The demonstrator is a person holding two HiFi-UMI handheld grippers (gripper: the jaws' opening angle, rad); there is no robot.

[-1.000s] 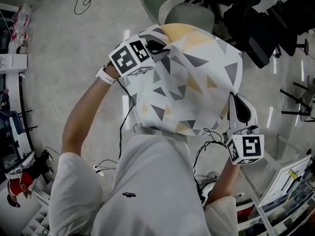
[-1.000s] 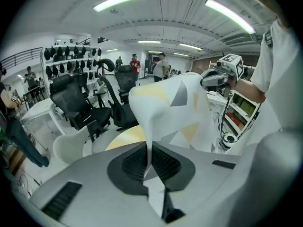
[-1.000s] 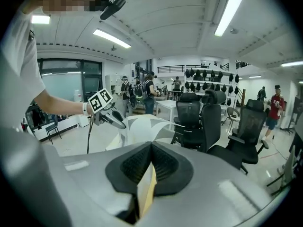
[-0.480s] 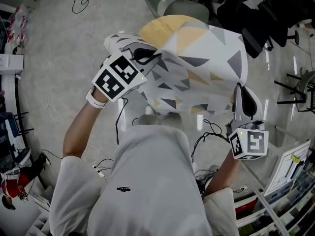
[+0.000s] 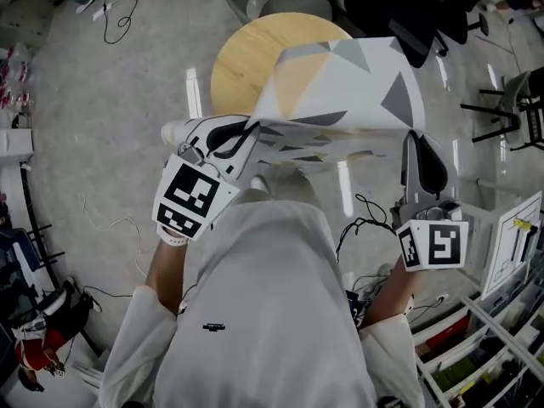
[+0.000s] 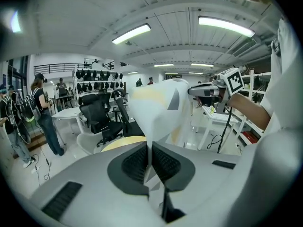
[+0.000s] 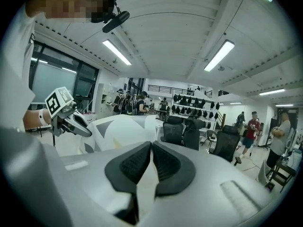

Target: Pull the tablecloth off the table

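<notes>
The white tablecloth (image 5: 340, 83) with grey and yellow triangles hangs lifted between my two grippers, off most of the round wooden table (image 5: 242, 58). My left gripper (image 5: 246, 131) is shut on the cloth's left corner; in the left gripper view the cloth (image 6: 158, 110) rises out of the pressed pads (image 6: 137, 162). My right gripper (image 5: 416, 147) holds the right edge. Its jaws are starting to open, with the cloth (image 7: 118, 129) still between the pads (image 7: 165, 162).
Black office chairs (image 5: 408, 7) stand beyond the table. Shelving and white frames (image 5: 501, 304) fill the lower right. Cables (image 5: 110, 7) lie on the grey floor at upper left. People (image 6: 42, 112) stand further off in the room.
Both grippers have drawn the cloth back toward the person, the left one dropping lower. The cloth has slid off the round table, baring its wooden top.
</notes>
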